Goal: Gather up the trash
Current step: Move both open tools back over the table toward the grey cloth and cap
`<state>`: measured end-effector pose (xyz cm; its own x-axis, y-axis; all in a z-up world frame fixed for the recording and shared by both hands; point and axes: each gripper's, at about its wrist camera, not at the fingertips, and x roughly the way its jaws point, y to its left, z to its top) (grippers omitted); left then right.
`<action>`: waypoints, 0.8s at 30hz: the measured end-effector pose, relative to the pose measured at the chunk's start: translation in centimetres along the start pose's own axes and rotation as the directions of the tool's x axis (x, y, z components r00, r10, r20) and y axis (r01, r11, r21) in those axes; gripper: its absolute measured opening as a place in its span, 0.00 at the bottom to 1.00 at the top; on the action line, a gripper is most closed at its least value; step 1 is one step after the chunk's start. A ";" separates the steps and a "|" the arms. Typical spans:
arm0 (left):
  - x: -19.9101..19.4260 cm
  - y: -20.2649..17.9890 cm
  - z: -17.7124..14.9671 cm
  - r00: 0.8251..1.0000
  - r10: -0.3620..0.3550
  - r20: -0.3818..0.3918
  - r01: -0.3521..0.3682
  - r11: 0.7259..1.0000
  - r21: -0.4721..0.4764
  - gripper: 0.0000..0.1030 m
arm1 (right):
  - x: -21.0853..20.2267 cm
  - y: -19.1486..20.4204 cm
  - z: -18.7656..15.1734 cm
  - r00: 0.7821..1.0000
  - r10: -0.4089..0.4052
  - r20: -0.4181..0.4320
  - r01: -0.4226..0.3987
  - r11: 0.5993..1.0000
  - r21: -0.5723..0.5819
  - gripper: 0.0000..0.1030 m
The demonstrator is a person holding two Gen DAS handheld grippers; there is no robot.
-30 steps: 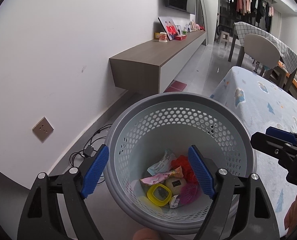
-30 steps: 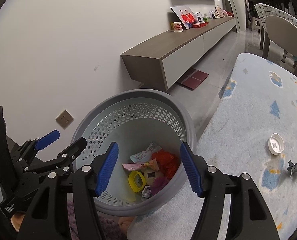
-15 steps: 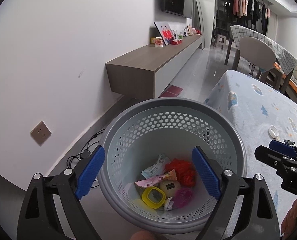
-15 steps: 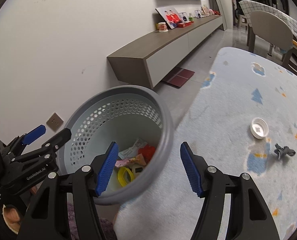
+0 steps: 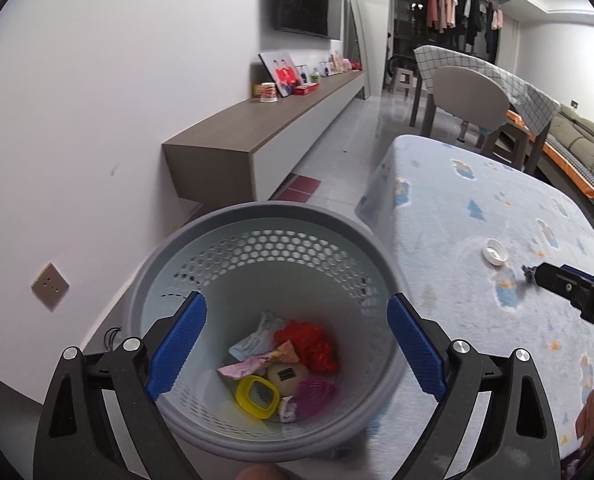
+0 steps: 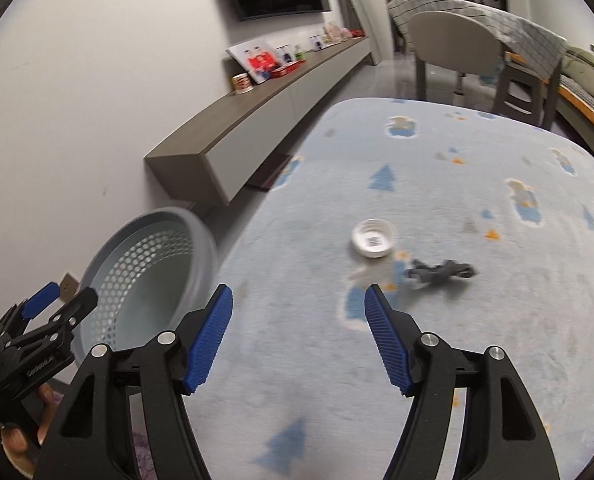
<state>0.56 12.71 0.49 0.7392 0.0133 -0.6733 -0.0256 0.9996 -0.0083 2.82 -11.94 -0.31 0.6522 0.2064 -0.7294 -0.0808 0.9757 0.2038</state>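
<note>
Grey perforated plastic basket [image 5: 265, 320] sits below the left hand-held gripper [image 5: 297, 344], whose blue-padded jaws stand wide and released with nothing gripped; crumpled wrappers, a yellow ring and a red scrap lie on the basket's bottom, between and beyond the pads. To that gripper's right stretches the pale blue patterned rug [image 6: 437, 200], and over it hangs the right hand-held gripper [image 6: 297, 340], its jaws opening, nothing between them.

Ahead of the right gripper and slightly to its right lies a small round white plastic lid [image 6: 373, 238], and just beside that, further right, a dark grey clip-like scrap [image 6: 443, 272]. Both are on the rug, well apart from the basket, which stands off to the right gripper's left.

The step in hand looks like the reach for the next piece of trash. That move calls for carrying the right gripper forward and down, jaws astride the lid or the scrap, then closing. The lid lies flat, so it may need pinching by its rim.
</note>
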 end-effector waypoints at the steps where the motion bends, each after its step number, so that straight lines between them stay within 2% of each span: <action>1: -0.1 -0.5 0.0 1.000 -0.010 0.000 0.010 1.000 0.006 0.88 | -0.2 -0.6 0.0 1.000 -0.015 0.006 0.015 1.000 0.004 0.64; 4: -0.4 -2.1 0.0 0.999 -0.047 0.005 0.047 0.999 0.027 0.88 | -0.6 -2.4 -0.2 0.998 -0.055 0.018 0.055 0.998 0.018 0.64; 10: -0.5 -4.8 0.1 0.996 -0.091 0.006 0.090 0.994 0.069 0.88 | -1.1 -5.6 -0.6 0.996 -0.082 0.024 0.080 0.994 0.076 0.65; 17: -0.1 -7.2 0.2 0.994 -0.113 -0.006 0.113 0.987 0.112 0.88 | -2.8 -8.3 -1.1 0.991 -0.121 0.054 0.115 0.987 0.110 0.65; 24: -0.1 -8.7 -0.1 0.993 -0.120 -0.003 0.119 0.983 0.142 0.88 | -2.5 -10.7 -1.8 0.987 -0.154 0.037 0.147 0.978 0.147 0.65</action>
<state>0.67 4.02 0.56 0.7350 -0.1063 -0.6697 0.1579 0.9873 0.0166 0.64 -22.73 -1.84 0.6842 0.0511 -0.7275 0.1278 0.9737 0.1885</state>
